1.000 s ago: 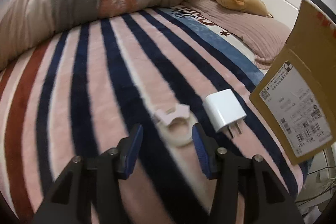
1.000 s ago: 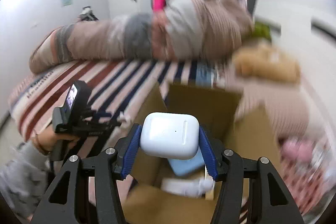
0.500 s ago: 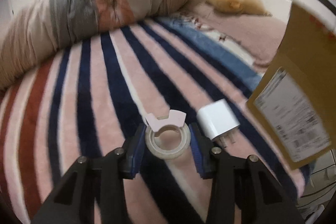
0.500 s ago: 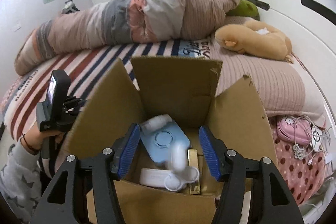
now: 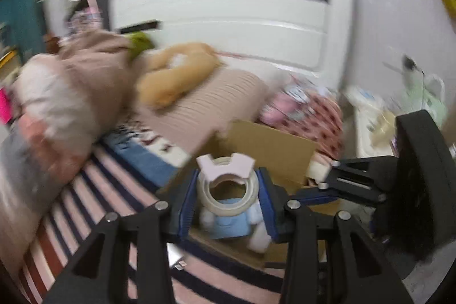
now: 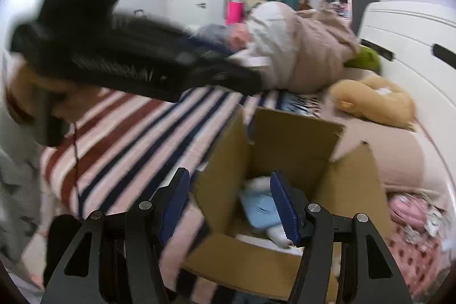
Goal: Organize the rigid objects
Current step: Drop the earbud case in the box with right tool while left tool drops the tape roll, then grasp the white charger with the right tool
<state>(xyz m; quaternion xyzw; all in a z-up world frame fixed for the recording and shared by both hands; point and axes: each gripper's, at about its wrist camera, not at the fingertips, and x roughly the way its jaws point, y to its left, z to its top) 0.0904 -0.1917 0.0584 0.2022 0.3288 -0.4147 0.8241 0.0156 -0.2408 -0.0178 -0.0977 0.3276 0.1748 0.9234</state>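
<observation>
Left wrist: left claw [image 5: 228, 194] pinches tape roll [image 5: 228, 194] by its sides, above the open cardboard box [image 5: 273, 150]. Risk: frame blurred by fast swing; the roll may slip or miss the opening, landing on the striped blanket [image 5: 114, 190].

Right wrist: right claw [image 6: 229, 205] spread, empty, beside the box [image 6: 290, 141]. Risk: claws colliding over the box.
</observation>
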